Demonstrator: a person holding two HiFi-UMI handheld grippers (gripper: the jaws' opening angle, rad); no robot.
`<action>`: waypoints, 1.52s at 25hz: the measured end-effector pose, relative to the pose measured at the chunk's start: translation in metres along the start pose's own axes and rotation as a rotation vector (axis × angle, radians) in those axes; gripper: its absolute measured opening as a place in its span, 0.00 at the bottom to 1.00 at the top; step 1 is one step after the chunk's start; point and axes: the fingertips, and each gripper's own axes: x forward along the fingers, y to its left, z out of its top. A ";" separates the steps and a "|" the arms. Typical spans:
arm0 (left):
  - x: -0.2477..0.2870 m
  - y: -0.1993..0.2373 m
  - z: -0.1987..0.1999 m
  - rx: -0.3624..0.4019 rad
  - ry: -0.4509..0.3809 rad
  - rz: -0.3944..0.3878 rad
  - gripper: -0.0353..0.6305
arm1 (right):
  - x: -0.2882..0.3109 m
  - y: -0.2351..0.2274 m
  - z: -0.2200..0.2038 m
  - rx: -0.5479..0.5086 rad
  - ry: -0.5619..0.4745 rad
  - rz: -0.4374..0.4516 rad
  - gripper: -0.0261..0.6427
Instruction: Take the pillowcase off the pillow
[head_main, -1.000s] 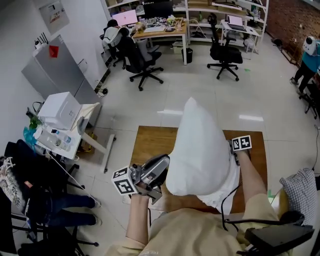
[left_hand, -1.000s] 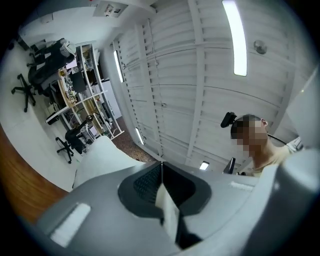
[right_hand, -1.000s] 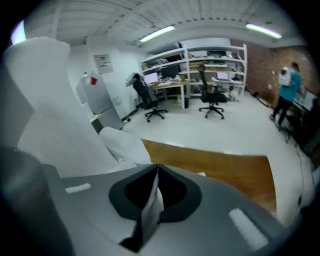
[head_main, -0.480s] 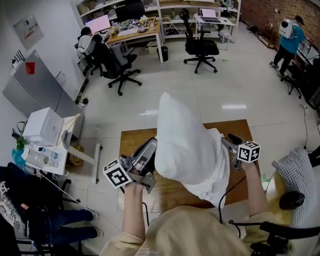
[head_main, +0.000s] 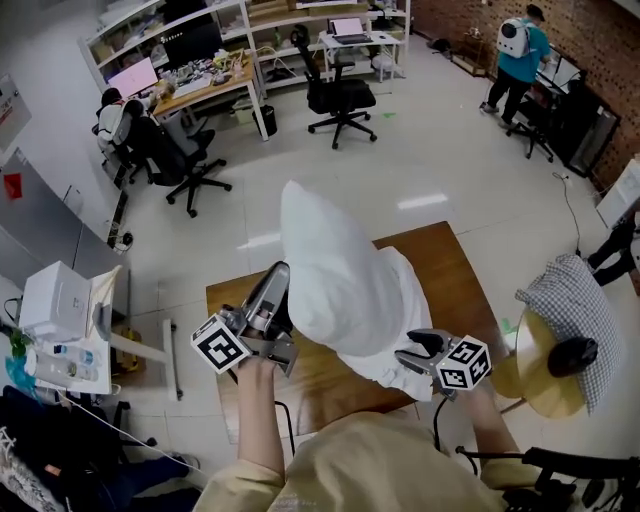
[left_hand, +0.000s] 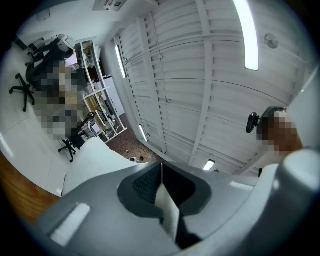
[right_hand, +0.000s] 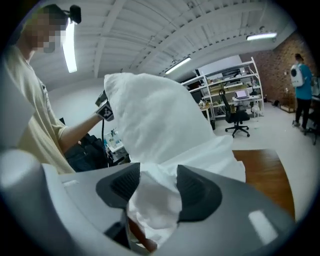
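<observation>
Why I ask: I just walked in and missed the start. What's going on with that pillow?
A person is holding a white pillow up over a wooden table with two grippers. The left gripper is shut on a thin white fold at the pillow's edge. The pillowcase is bunched round the pillow's lower end, only partly off. The right gripper has just been opening its jaws, which stand apart with pillowcase cloth between them.

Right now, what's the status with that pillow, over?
Left gripper shut on pillow. Right gripper jaws just opening, pillowcase bunched between them. Pillowcase partly off, pillow upright over table. Nothing seen blocking.
</observation>
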 end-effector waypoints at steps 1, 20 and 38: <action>-0.002 0.003 0.002 -0.010 0.006 0.010 0.07 | 0.008 0.005 -0.006 -0.028 0.031 -0.020 0.38; -0.056 -0.039 0.029 -0.080 -0.117 -0.160 0.07 | -0.029 -0.064 -0.172 0.089 0.220 -0.231 0.18; -0.004 -0.048 -0.083 0.007 0.004 -0.011 0.07 | 0.056 -0.271 0.017 0.173 0.054 -0.111 0.35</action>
